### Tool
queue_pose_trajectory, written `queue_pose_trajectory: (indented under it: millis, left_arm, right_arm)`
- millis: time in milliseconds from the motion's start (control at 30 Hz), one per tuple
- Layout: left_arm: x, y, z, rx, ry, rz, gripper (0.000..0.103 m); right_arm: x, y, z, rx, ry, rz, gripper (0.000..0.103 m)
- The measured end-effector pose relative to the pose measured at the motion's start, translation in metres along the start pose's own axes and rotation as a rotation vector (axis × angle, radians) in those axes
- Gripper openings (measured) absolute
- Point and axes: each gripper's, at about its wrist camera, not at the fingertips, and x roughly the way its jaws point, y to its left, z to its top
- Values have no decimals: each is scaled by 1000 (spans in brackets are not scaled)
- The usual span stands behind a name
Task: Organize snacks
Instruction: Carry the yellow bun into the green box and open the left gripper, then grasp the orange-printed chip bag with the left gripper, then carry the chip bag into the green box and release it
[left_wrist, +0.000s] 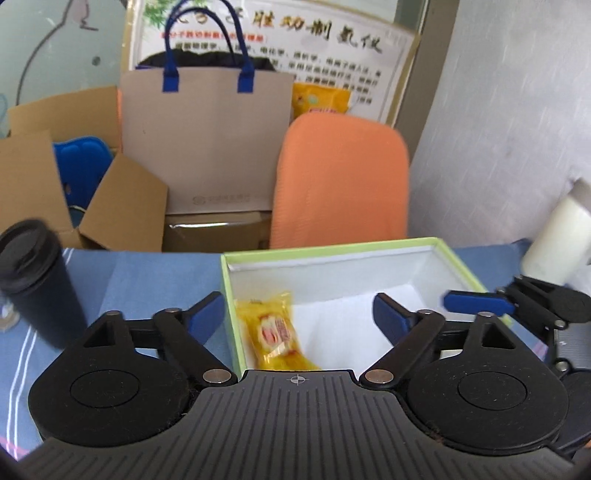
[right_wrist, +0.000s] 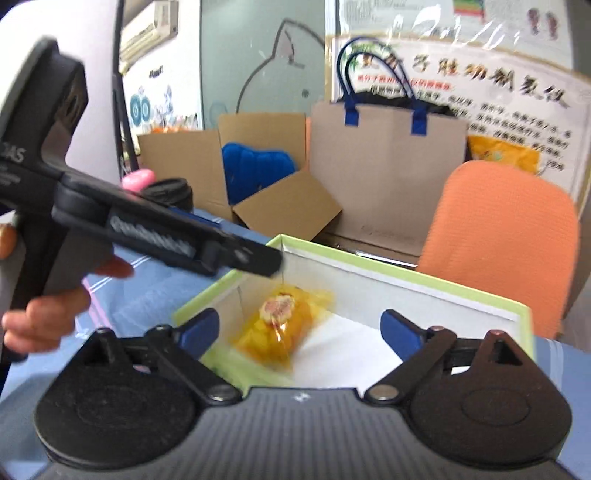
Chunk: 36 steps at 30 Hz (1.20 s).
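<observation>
A green-rimmed box (left_wrist: 332, 245) with a white inside stands open on the blue cloth. A yellow wrapped snack (left_wrist: 277, 332) lies in its left part. My left gripper (left_wrist: 297, 314) hovers open over it, fingers wide apart and touching nothing. At the right edge a blue finger (left_wrist: 476, 301) of my right gripper reaches over the box's right wall. In the right wrist view my right gripper (right_wrist: 299, 328) is open above the box (right_wrist: 406, 291). The snack (right_wrist: 277, 328) shows blurred between and below its fingers. The left gripper (right_wrist: 240, 254), held by a hand (right_wrist: 44, 317), points over the box's left corner.
A black lidded tumbler (left_wrist: 33, 280) stands left of the box and a white bottle (left_wrist: 557, 243) at the right. Behind the table are an orange chair (left_wrist: 343, 177), a grey paper bag (left_wrist: 207, 144) with blue handles and open cardboard boxes (left_wrist: 37, 184).
</observation>
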Motion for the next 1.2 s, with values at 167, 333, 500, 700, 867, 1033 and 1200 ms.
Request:
queue_pose_trajectory:
  millis: [167, 333, 500, 700, 867, 1033, 1200]
  left_arm:
    - [-33, -5, -38, -58, 25, -46, 78]
    - [-40, -8, -81, -135, 117, -65, 78]
    - [-33, -8, -103, -198, 193, -95, 77]
    - [-17, -9, -106, -228, 247, -104, 76]
    - [-9, -3, -114, -279, 272, -125, 77]
    - [-1, 6, -124, -356, 284, -151, 79]
    - [-8, 3, -122, -363, 274, -205, 49]
  right_arm:
    - [-55, 20, -39, 21, -12, -10, 93]
    - [-71, 52, -80, 40, 31, 8, 93]
    - [-61, 75, -90, -5, 57, 40, 93]
    - [-24, 73, -80, -15, 127, 58, 93]
    - [-3, 71, -81, -37, 189, 84, 93]
    - [8, 69, -85, 0, 247, 117, 90]
    - [1, 79, -87, -16, 246, 109, 78]
